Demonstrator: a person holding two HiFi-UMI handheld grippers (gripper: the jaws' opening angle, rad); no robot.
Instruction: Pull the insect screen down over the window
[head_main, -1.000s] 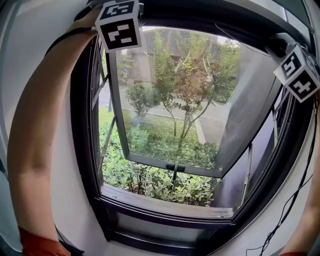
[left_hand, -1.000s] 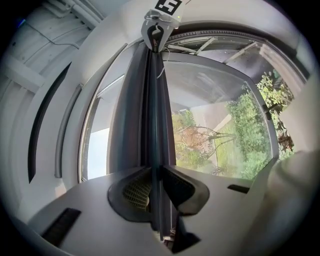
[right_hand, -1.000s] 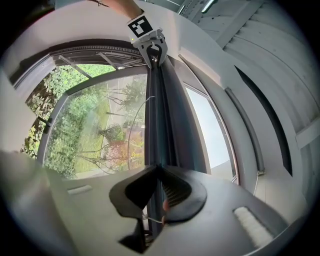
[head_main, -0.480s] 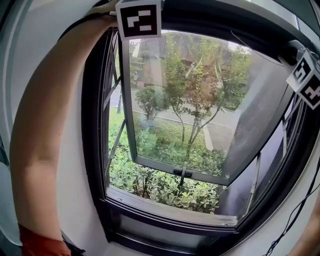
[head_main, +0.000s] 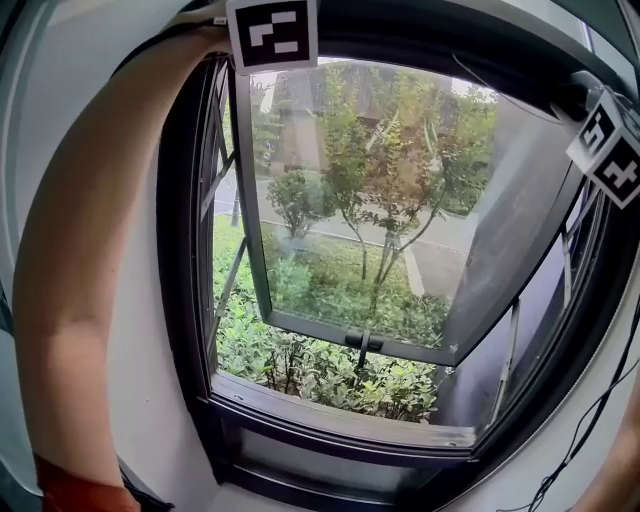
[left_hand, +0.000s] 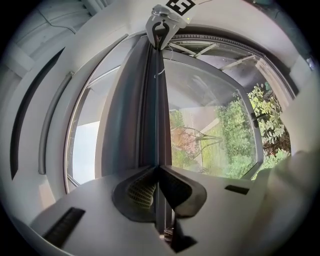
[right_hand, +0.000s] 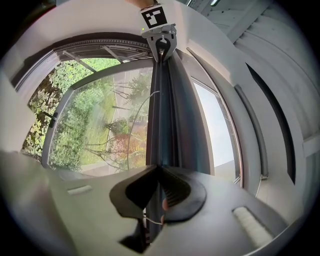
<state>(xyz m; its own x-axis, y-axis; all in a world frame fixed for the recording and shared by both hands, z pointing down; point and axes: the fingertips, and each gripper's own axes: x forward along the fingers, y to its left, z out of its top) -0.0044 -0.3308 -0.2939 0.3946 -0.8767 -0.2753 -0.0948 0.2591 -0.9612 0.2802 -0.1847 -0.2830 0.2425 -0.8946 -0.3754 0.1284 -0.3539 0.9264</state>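
The insect screen's dark pull bar (left_hand: 156, 110) runs along the top of the window frame (head_main: 180, 300). In the left gripper view my left gripper (left_hand: 158, 172) has its jaws closing on one end of the bar, pads against it. At the bar's far end the right gripper (left_hand: 162, 25) shows. In the right gripper view my right gripper (right_hand: 159, 172) is closing on the same bar (right_hand: 162, 115), with the left gripper (right_hand: 161, 35) at the far end. In the head view only the marker cubes (head_main: 272, 35) show at the top corners; both sets of jaws are hidden there.
The glass sash (head_main: 400, 200) is swung outward, its handle (head_main: 362, 342) at the lower edge. The sill (head_main: 340, 420) lies below, shrubs and trees outside. A bare forearm (head_main: 90, 280) rises along the left. A thin cable (head_main: 590, 420) hangs at the right.
The left marker cube has shifted a little right and up along the top frame. The right cube has stayed near the upper right corner. The window opening looks the same.
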